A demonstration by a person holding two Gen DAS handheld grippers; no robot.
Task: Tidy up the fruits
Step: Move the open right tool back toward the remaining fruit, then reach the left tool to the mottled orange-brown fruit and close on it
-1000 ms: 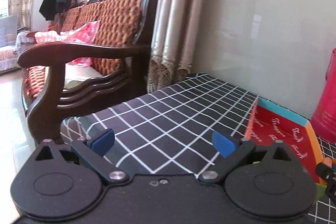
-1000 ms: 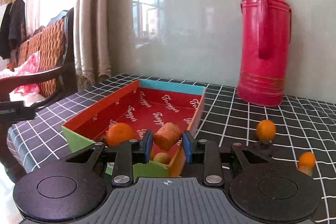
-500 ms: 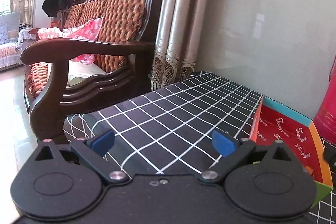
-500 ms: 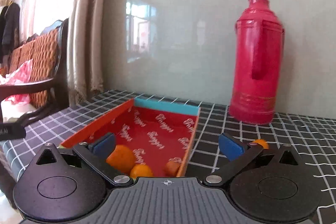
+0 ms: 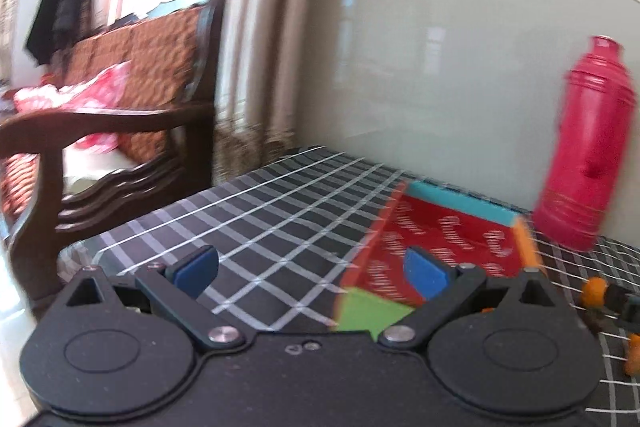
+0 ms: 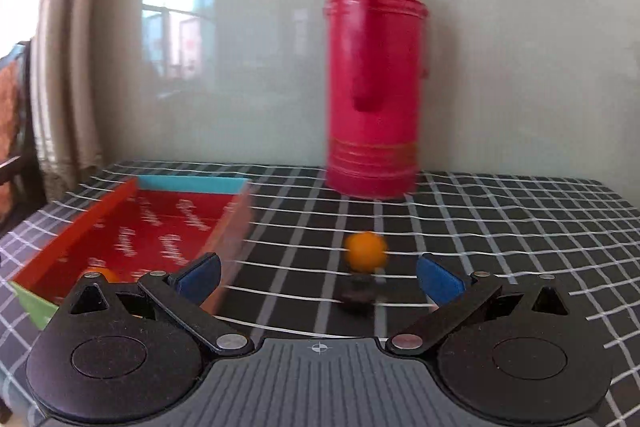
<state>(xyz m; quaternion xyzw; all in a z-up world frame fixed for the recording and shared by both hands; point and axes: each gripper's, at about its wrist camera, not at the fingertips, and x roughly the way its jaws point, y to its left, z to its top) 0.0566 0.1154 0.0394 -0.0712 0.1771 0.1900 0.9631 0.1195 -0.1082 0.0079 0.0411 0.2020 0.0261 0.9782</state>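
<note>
A tall pink plastic thermos flask (image 6: 376,75) with a side handle stands upright at the back of the worktop (image 6: 500,227), close to the pale glossy wall panel. The worktop is covered in a black cloth with a white grid. To the left of the flask lies a shallow open cardboard box (image 6: 132,227) with a red printed floor, an orange side wall, a turquoise far wall and a green near corner. Beige curtains hang behind it at the left, and in the left wrist view a dark wooden armchair (image 5: 108,131) with brown patterned upholstery stands beyond the worktop's edge.

A small round orange fruit (image 6: 366,251) sits on the cloth to the right of the box, in front of the flask, with a small dark object (image 6: 358,295) just in front of it; blur hides what that object is. Another orange fruit (image 6: 98,273) shows inside the box near its front, partly hidden by the right gripper's body. In the left wrist view further orange pieces (image 5: 594,291) lie on the cloth right of the box.

The right gripper (image 6: 318,277) has its blue-padded fingers spread wide, nothing between them; the loose fruit lies ahead of the gap, apart from both pads. The left gripper (image 5: 312,267) also holds its fingers wide and empty, above the cloth by the box's green corner.
</note>
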